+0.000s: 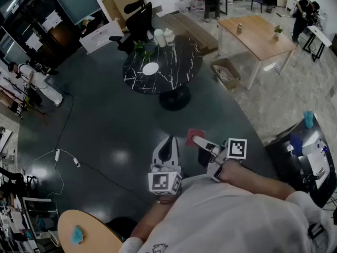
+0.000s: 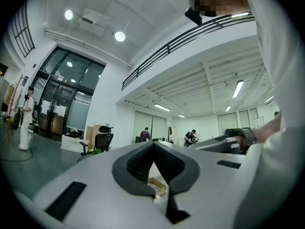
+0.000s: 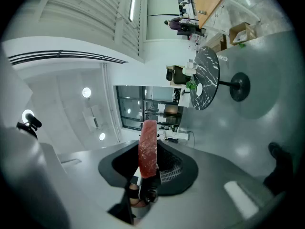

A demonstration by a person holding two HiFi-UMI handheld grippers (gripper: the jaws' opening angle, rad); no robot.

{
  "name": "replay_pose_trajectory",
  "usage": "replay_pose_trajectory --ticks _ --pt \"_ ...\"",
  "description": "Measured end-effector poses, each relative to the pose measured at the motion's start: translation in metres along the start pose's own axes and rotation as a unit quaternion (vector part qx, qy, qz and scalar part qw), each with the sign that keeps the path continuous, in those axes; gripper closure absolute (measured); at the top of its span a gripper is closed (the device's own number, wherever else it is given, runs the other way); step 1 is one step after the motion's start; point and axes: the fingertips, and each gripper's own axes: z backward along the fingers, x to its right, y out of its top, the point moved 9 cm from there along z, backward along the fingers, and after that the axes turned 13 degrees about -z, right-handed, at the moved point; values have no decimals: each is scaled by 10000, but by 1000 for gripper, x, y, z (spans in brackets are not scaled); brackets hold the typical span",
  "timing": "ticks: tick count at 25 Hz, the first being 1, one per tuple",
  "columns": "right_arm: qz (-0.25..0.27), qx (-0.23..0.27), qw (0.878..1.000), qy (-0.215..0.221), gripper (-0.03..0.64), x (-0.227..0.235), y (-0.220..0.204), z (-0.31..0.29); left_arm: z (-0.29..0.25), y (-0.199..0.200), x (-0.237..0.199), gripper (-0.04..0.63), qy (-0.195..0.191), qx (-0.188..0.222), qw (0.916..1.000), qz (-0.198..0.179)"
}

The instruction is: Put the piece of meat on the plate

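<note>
My right gripper is shut on a red slab of meat, which stands on edge between the jaws. In the right gripper view the meat sticks out past the dark pads of the right gripper. A small white plate lies on a round black marble table some way ahead across the floor; that view shows the plate turned sideways. My left gripper is beside the right one, shut with nothing in it; in its own view the left gripper has its jaw tips touching.
Two white jars and a green plant share the marble table. A black office chair stands behind it, a wooden table and a cardboard box to the right. A cable crosses the dark floor at left.
</note>
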Motion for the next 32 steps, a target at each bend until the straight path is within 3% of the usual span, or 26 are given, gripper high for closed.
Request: replay_pose_trajectory --ticks 18,26,32 --pt "39 -122 9997 -229 529 22 16 -64 -25 -30 -58 589 17 -168 9998 125" --pt "-38 6 9997 -240 528 32 33 -135 -61 -41 -128 589 -230 -298 9988 322" --pt "-8 11 9998 -209 529 29 38 -207 -83 -34 -190 589 -431 -246 9987 148"
